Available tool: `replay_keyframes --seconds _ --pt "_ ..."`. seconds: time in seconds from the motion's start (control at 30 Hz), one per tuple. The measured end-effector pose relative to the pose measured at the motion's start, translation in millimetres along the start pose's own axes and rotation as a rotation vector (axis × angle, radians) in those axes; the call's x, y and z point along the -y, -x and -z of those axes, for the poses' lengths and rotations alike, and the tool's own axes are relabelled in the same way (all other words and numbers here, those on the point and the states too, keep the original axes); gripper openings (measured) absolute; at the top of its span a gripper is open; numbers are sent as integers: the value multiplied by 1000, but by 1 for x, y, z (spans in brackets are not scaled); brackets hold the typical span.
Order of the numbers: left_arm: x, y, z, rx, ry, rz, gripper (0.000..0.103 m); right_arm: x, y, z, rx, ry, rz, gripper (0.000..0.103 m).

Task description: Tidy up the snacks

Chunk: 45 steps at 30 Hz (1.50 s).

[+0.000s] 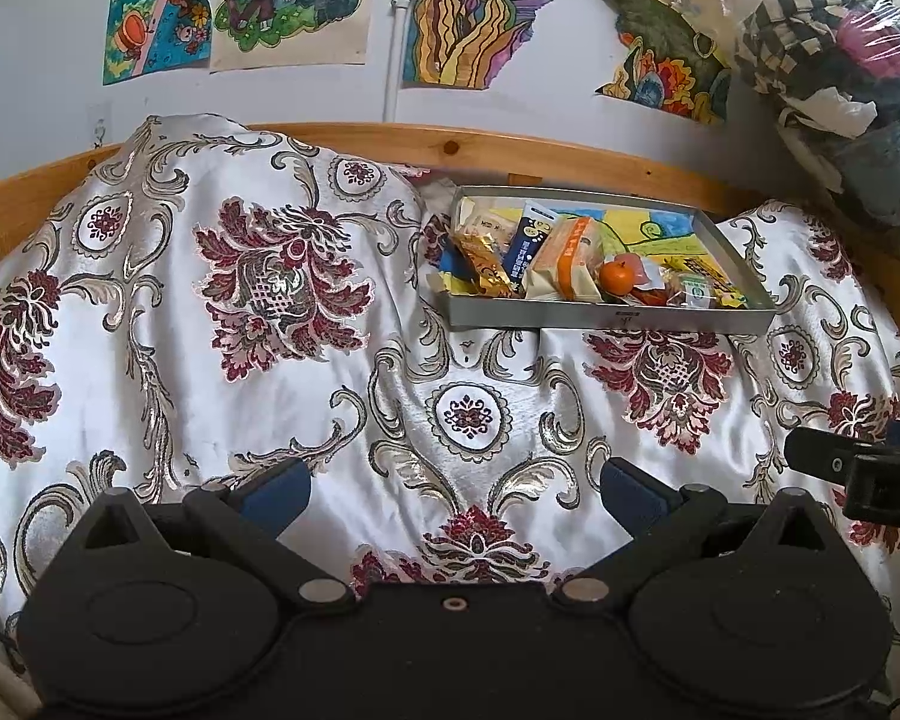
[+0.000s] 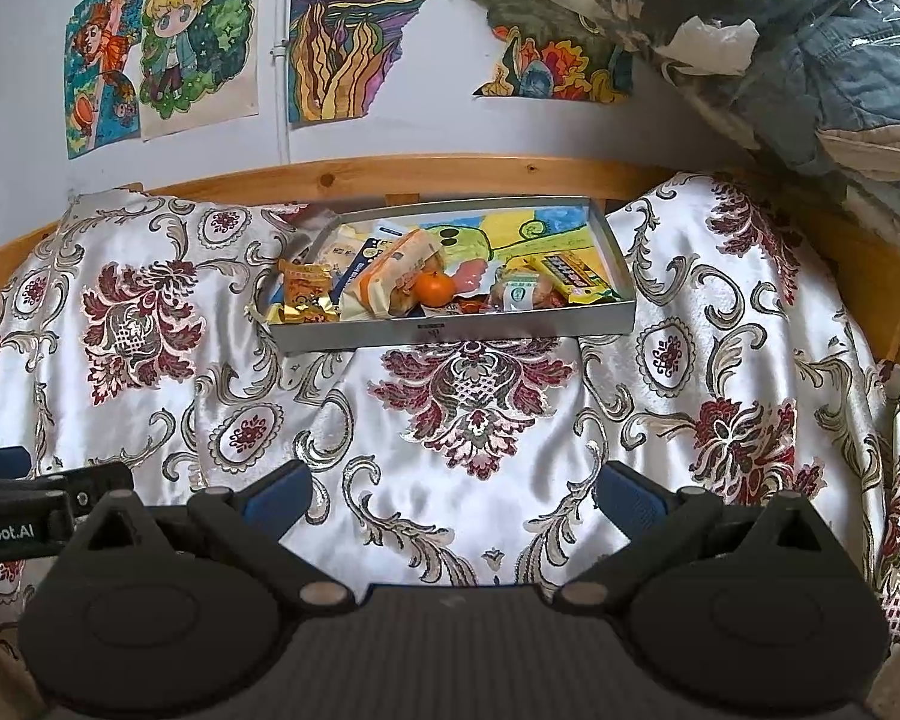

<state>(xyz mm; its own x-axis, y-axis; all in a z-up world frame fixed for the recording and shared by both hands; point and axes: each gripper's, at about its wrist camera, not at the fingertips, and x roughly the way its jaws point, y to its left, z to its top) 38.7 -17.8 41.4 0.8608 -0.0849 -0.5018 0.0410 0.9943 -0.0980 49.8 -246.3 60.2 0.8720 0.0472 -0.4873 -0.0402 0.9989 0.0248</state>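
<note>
A shallow grey tray (image 1: 600, 318) (image 2: 450, 333) lies on the patterned bedspread near the wooden headboard. It holds several snacks: a small orange (image 1: 617, 277) (image 2: 435, 288), an orange-and-cream packet (image 1: 567, 261) (image 2: 390, 276), a gold wrapper (image 1: 483, 267) (image 2: 303, 294), a dark blue sachet (image 1: 528, 246) and a yellow bar (image 2: 570, 276). My left gripper (image 1: 453, 492) hovers open over the cloth, well short of the tray. My right gripper (image 2: 453, 489) is open too, equally far back. Neither holds anything.
The silvery floral bedspread (image 1: 240, 330) (image 2: 720, 360) bulges into humps left and right of the tray. A wooden bed rail (image 1: 510, 150) and a wall with drawings stand behind. Bagged clothes (image 2: 780, 30) pile up at the far right. Each gripper shows at the other view's edge.
</note>
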Motion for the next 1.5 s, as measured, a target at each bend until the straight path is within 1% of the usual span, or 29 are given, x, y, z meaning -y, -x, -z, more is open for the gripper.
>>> replay_keyframes --seconds 0.97,1.2,1.33,1.5 --pt "1 -2 0 -9 -2 -2 102 1 -4 0 -24 -5 26 103" --pt "2 -6 -1 -37 -10 -13 102 1 -5 0 -31 -6 23 103" --pt "3 -5 -1 -29 -19 5 102 1 -6 0 -33 -3 17 103" --pt "5 -3 -1 -20 -25 -18 102 1 -5 0 -31 1 15 103"
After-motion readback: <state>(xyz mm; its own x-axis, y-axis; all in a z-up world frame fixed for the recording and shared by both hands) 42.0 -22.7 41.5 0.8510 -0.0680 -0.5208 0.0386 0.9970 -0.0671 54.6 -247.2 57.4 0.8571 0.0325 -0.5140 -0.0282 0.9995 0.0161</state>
